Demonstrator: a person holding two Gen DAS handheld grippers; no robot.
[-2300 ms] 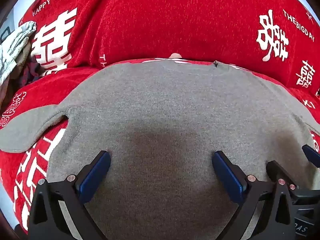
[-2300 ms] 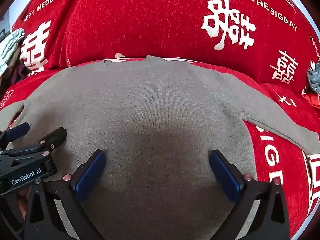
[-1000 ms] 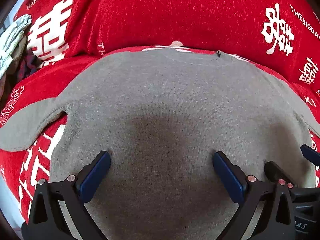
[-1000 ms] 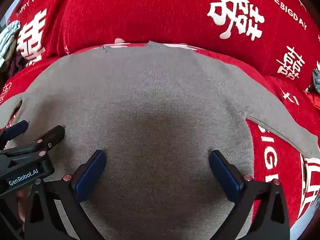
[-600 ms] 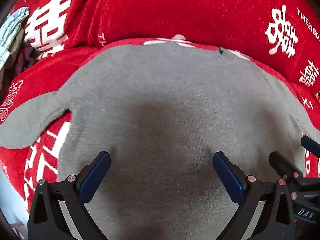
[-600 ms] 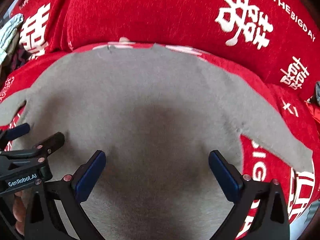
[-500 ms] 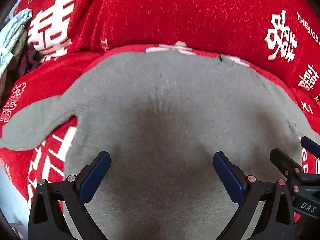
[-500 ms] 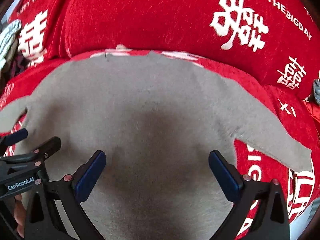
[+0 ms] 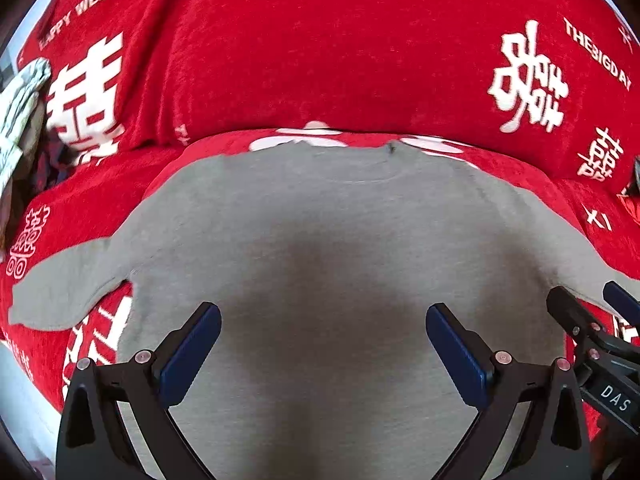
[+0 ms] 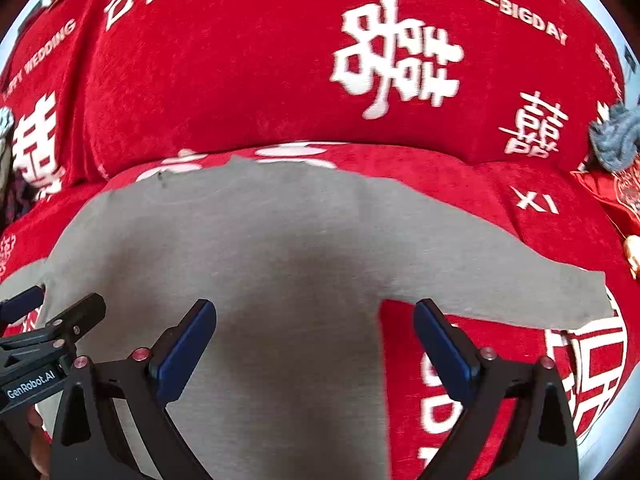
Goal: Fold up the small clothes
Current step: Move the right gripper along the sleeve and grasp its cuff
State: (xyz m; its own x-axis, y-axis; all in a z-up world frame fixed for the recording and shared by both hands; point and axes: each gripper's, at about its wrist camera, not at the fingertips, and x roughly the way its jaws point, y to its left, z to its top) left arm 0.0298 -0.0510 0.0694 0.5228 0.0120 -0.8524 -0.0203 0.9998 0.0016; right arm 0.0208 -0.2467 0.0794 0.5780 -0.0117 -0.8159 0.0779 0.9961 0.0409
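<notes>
- The red cover (image 9: 320, 60), a plush, short-piled fabric printed with white double-happiness characters and the words "HAPPY WEDDING" and "THE BIG DAY", drapes a padded seat and the cushioned back behind it, filling most of both views.
- The grey sweater (image 9: 340, 240) lies spread flat on the seat part of that cover, neckline toward the backrest and hem toward the cameras. It is a fine, even knit, matte, mid-grey, with a rounded ribbed collar and a tiny dark mark at the collar's edge.
- Its left sleeve (image 9: 60, 284) runs out sideways with a soft, rounded end; its right sleeve (image 10: 520, 288) stretches flat across the red fabric and ends in a straight cuff.
- A soft dark shadow sits on the middle of the sweater's body in both views.
- The left gripper (image 9: 322, 344) hovers over the lower body of the sweater, its black frame arms spread wide and its blue padded fingers (image 9: 192, 350) well apart, gripping nothing.
- The right gripper (image 10: 314, 340) is likewise spread wide and empty, one blue pad over the sweater's body, the other over red cover just below the armpit.
- A pale, crumpled cloth (image 9: 20, 108) sits at the far left edge.
- A small blue-grey knitted bundle (image 10: 614, 136) rests at the far right against the backrest.
</notes>
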